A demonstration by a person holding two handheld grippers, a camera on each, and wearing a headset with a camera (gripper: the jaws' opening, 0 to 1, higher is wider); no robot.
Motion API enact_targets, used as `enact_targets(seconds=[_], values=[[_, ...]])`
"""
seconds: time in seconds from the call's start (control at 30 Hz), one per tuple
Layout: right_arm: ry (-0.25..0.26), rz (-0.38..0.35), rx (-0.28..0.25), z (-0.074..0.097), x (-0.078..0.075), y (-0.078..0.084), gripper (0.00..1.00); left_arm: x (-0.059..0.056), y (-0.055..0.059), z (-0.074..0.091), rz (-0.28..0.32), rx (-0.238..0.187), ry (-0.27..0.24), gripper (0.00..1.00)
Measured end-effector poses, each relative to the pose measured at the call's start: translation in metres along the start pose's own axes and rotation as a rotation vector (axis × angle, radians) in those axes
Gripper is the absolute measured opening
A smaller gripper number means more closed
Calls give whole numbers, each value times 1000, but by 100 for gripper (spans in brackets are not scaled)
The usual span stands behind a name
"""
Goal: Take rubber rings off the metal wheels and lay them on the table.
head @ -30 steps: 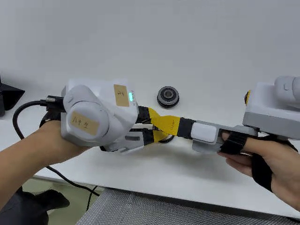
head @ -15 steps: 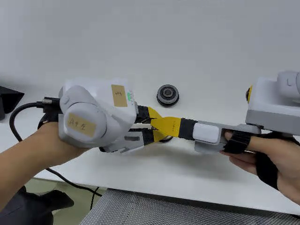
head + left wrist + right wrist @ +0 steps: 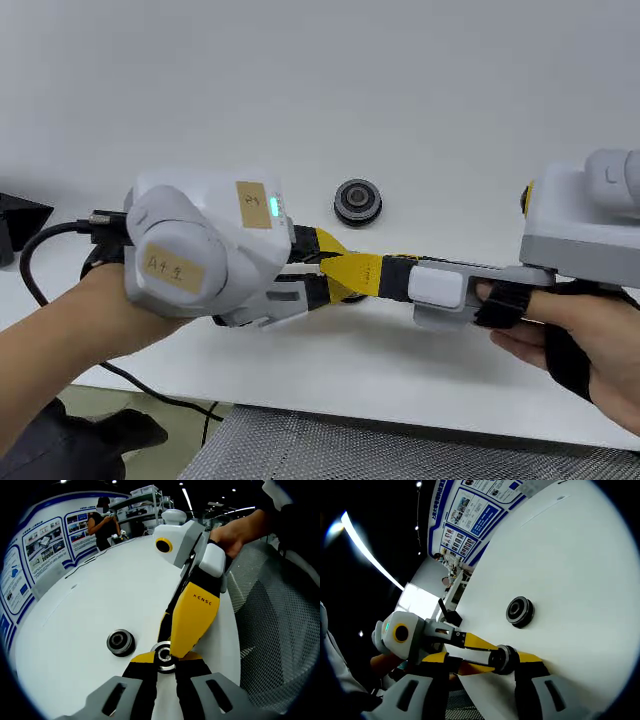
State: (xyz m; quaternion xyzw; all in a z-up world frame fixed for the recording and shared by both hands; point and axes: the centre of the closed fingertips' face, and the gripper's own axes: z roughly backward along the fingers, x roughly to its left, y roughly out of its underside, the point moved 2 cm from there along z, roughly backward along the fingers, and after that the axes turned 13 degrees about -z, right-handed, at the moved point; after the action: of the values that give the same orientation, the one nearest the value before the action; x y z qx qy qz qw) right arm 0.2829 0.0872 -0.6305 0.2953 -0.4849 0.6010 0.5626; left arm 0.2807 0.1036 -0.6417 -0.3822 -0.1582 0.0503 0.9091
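While part-closed, left claw (image 3: pixel 165 662) grips wheel (image 3: pixel 163 654)

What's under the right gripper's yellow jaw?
A wheel, pinched by the left gripper. That jaw hides the wheel's right side, so only its left part and hub can be seen.

Brightness: the head view is evenly bright, and the white table (image 3: pixel 450 350) is nearly washed out.
Source: ceiling strip lights (image 3: pixel 187 497) in the left gripper view; 1 glaring streak (image 3: pixel 367 545) in the right gripper view.
Shadows: a soft, pale grey shadow (image 3: pixel 350 320) on the table.
Distortion: the 2 gripper views are fisheye, with curved edges and dark backgrounds.
Focus: the head view is sharp.
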Motion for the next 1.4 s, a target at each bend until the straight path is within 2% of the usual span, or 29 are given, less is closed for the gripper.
enact_targets(seconds=[0.2, 0.37, 0.83, 1.3, 1.4], values=[[2, 10, 4, -1, -3, -1, 53, 1, 0, 0, -2, 5, 5, 13], [-15, 12, 13, 1, -1, -1, 54, 1, 0, -1, 4, 7, 5, 13], [-24, 48, 11, 4, 2, 2, 57, 1, -1, -1, 4, 16, 11, 12], [-47, -12, -12, 10, -2, 0, 51, 1, -1, -1, 0, 20, 21, 13], [-46, -7, -10, 10, -1, 1, 50, 1, -1, -1, -1, 20, 21, 13]])
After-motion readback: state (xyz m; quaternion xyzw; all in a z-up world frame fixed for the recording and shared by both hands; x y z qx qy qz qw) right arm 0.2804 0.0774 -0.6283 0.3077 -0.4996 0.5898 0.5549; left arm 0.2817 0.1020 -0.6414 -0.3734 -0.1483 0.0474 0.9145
